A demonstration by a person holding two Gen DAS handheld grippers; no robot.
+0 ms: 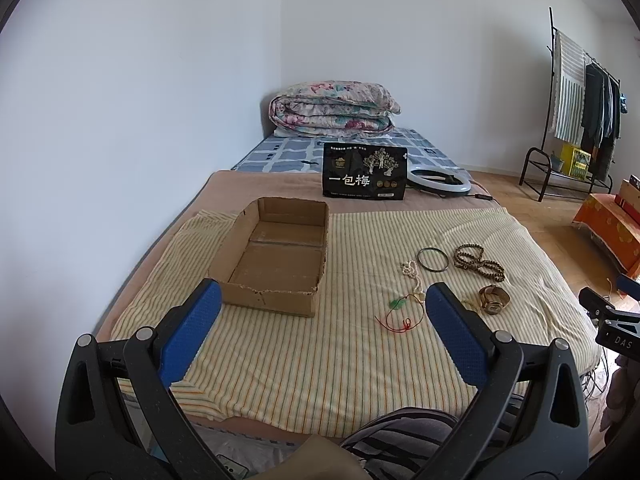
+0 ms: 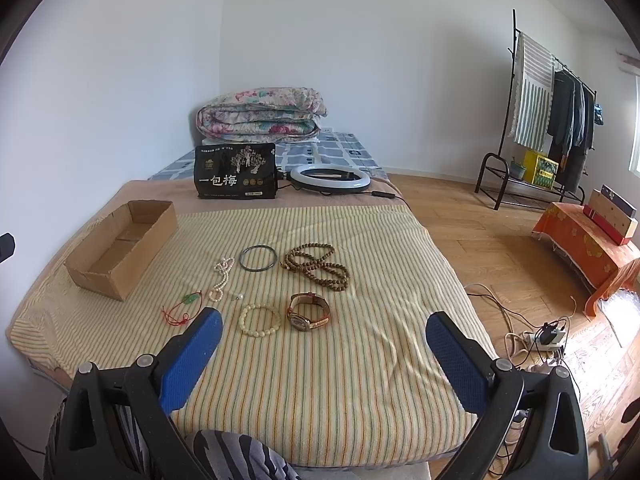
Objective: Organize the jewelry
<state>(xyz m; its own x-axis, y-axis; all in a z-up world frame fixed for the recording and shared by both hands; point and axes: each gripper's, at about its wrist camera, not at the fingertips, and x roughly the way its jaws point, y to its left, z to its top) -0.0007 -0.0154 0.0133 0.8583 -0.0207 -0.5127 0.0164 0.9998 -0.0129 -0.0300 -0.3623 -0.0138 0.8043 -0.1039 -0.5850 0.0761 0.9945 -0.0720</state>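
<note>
An empty open cardboard box (image 1: 276,256) (image 2: 120,248) sits on the striped cloth (image 2: 320,360) at the left. To its right lie a red cord with a green pendant (image 2: 182,310) (image 1: 400,312), a white pearl necklace (image 2: 221,276), a dark bangle (image 2: 258,258) (image 1: 433,259), brown wooden beads (image 2: 318,266) (image 1: 478,262), a cream bead bracelet (image 2: 260,321) and a watch (image 2: 308,312) (image 1: 494,300). My left gripper (image 1: 322,312) is open and empty above the near cloth. My right gripper (image 2: 324,340) is open and empty, nearer than the watch.
A black snack bag (image 1: 365,172) stands behind the box beside a ring light (image 2: 330,178). A folded floral quilt (image 1: 334,110) lies at the bed's far end. A clothes rack (image 2: 548,120), an orange-covered stand (image 2: 588,248) and floor cables (image 2: 532,332) are to the right.
</note>
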